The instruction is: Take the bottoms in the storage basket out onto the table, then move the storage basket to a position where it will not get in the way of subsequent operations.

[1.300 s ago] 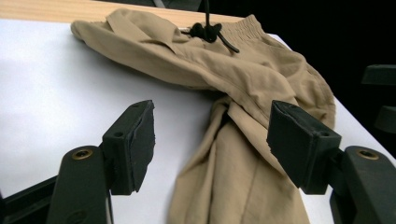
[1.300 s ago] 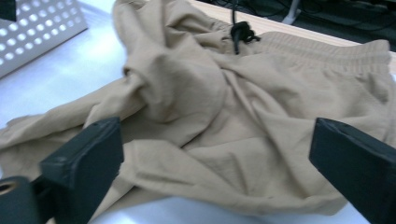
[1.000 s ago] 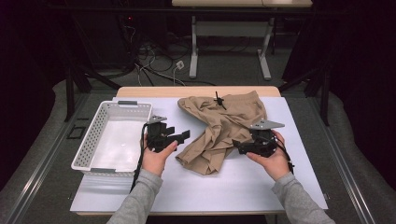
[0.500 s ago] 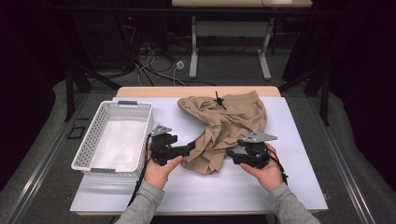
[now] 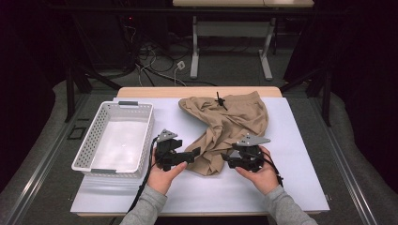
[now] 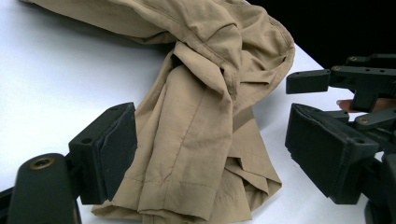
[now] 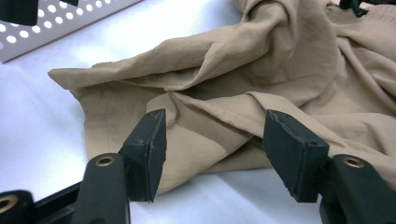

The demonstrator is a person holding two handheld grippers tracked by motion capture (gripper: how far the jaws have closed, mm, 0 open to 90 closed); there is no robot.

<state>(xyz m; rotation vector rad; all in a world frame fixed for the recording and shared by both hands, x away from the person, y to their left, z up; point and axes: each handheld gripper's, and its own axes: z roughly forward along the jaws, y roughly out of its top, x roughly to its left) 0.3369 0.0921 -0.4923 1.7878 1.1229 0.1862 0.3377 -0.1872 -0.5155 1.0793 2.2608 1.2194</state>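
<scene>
Both grippers' fingers [image 6: 116, 154] stand open astride the tan shorts' [image 5: 225, 126] hem, the right's [image 7: 152, 149] just narrowing.

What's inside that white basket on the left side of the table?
The white basket looks empty: its pale, bare floor shows from above, with nothing lying in it. The strip of floor just behind its near wall is hidden, so something small and flat there would go unseen.

The crumpled shorts [image 5: 225, 129] are plain tan, with a black drawstring [image 5: 219, 100] at the waistband; left of the shorts, the basket [image 5: 84, 157] is white, its walls dotted with small holes; under the shorts the table cover [image 5: 291, 154] is pale lavender-white; both grippers [image 5: 192, 155] [image 5: 226, 161] beside the shorts are black, with grey top plates.
</scene>
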